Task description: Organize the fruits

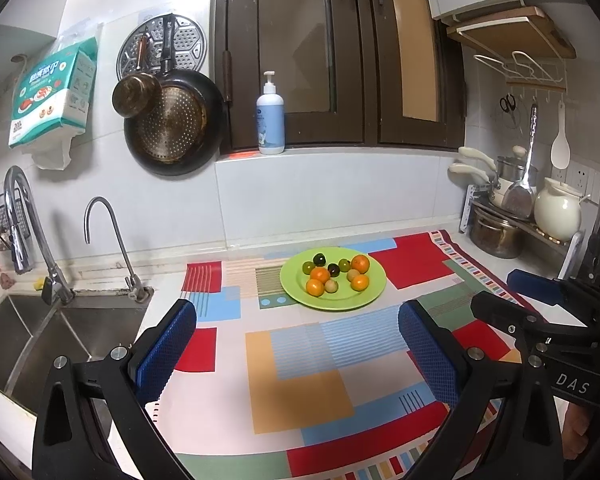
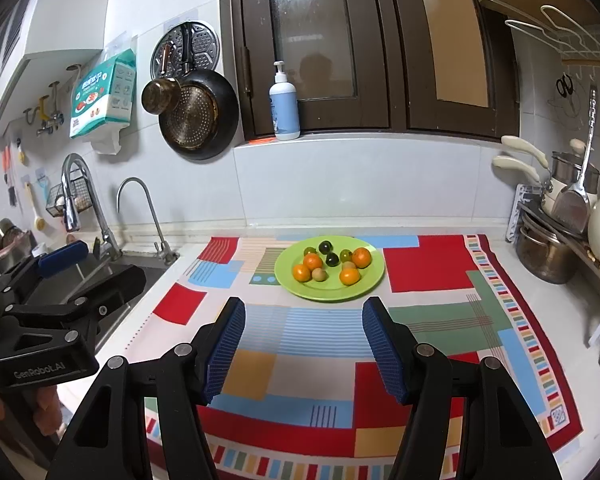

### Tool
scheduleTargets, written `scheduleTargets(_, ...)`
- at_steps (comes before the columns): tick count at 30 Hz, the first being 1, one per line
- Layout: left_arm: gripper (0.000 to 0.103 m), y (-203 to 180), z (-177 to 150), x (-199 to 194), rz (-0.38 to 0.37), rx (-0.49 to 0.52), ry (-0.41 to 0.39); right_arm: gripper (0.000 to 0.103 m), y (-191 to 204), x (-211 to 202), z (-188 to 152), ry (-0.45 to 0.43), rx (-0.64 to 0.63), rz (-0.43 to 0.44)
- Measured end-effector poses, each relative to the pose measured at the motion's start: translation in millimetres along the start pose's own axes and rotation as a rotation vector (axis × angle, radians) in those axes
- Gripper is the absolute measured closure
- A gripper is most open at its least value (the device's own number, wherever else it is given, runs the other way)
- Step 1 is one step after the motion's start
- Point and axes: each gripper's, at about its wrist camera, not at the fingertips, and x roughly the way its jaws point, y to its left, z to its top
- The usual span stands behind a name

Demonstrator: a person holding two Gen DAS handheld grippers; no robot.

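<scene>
Here small round fruits [image 1: 334, 276] sit on a smooth green plate [image 1: 376, 286].

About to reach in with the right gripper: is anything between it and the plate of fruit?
Nothing visible. The right gripper is open, and only bare patterned cloth lies between its fingers and the green plate. The left gripper, also open, stays off to the side.

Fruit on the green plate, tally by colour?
On the green plate:
Orange fruits: 4
Dark, near-black fruits: 2
Green fruits: 2
Small tan fruits: 2
Total: 10
</scene>
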Motion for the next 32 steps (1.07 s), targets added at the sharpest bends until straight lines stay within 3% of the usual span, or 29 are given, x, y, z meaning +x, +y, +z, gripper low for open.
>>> scheduleTargets(32, 0.000, 2, -4, 11, -0.026, -0.007, 0.029, 0.041, -1, 7, -1, 0.026, 0.006, -0.008)
